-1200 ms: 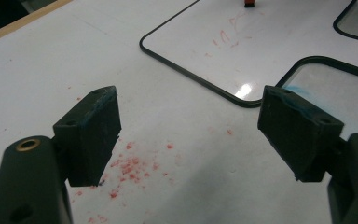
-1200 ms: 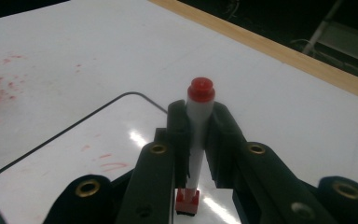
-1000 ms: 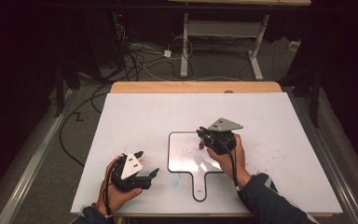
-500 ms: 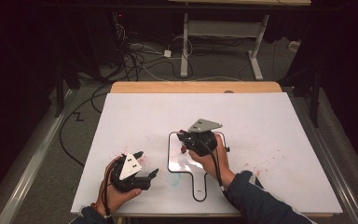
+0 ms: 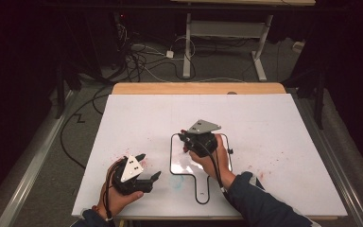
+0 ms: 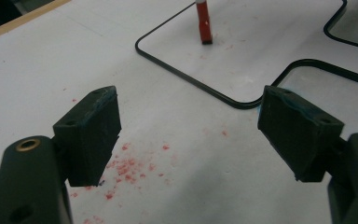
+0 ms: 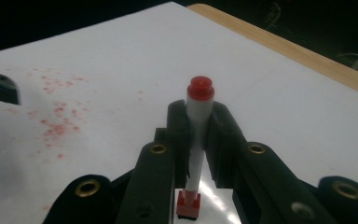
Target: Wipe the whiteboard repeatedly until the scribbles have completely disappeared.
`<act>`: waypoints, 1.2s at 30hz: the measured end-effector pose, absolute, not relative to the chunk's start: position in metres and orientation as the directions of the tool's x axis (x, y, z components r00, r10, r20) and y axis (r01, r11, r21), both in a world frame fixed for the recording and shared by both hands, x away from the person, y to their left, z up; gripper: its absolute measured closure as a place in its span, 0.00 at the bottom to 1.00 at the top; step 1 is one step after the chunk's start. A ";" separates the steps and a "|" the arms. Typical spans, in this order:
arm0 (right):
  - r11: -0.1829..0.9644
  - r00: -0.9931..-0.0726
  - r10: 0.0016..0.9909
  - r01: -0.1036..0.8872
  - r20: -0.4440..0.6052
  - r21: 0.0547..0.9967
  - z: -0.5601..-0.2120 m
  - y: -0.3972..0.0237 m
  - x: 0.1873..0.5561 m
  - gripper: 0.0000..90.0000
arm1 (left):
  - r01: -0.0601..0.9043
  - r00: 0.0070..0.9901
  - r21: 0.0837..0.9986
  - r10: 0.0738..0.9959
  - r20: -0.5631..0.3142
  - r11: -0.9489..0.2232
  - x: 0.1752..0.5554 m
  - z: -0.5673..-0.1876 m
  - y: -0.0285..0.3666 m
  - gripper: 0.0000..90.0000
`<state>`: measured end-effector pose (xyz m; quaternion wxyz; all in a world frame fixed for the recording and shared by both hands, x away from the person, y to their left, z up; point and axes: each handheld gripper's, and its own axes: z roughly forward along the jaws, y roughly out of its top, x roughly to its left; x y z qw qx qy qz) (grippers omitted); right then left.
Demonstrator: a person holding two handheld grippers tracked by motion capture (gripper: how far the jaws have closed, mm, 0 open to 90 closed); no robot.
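No writing can be read on anything here. Nearest, the left gripper [image 5: 144, 170] rests in the person's left hand [image 5: 118, 196] low over the table [image 5: 137, 113], jaws wide apart with nothing between them, beside a scatter of red specks [image 6: 126, 168]. Next, the right gripper [image 5: 186, 141] is held over the board [image 5: 182, 163], a white, black-edged panel with a handle. Its jaws are clamped on the marker [image 7: 196, 135], a white barrel with a red end, upright, its red tip down on the board, possibly touching, though the contact is hard to make out. Beyond runs the table's wooden edge [image 5: 198, 88].
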<state>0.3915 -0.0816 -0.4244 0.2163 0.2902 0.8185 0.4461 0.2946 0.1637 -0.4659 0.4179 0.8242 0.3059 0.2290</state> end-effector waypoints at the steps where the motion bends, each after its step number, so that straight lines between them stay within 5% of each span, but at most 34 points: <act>1: 0.438 -0.746 0.659 0.274 -0.098 0.856 -0.425 -0.077 0.389 0.90 | 0.311 0.709 0.829 0.694 0.125 -0.466 0.294 -0.466 0.164 0.23; 9: 0.456 -0.792 0.605 0.259 -0.082 0.852 -0.425 -0.059 0.381 0.90 | 0.312 0.711 0.832 0.694 0.117 -0.460 0.295 -0.466 0.165 0.23; 19: 0.460 -0.690 0.713 0.327 -0.124 0.826 -0.418 -0.102 0.399 0.90 | 0.313 0.715 0.829 0.690 0.115 -0.463 0.295 -0.465 0.163 0.23; 28: 0.445 -0.779 0.624 0.297 -0.055 0.845 -0.422 -0.091 0.386 0.90 | 0.313 0.715 0.828 0.689 0.117 -0.465 0.295 -0.466 0.162 0.23; 36: 0.434 -0.709 0.702 0.347 -0.070 0.831 -0.418 -0.113 0.402 0.90 | 0.319 0.714 0.829 0.692 0.109 -0.460 0.296 -0.467 0.164 0.23</act>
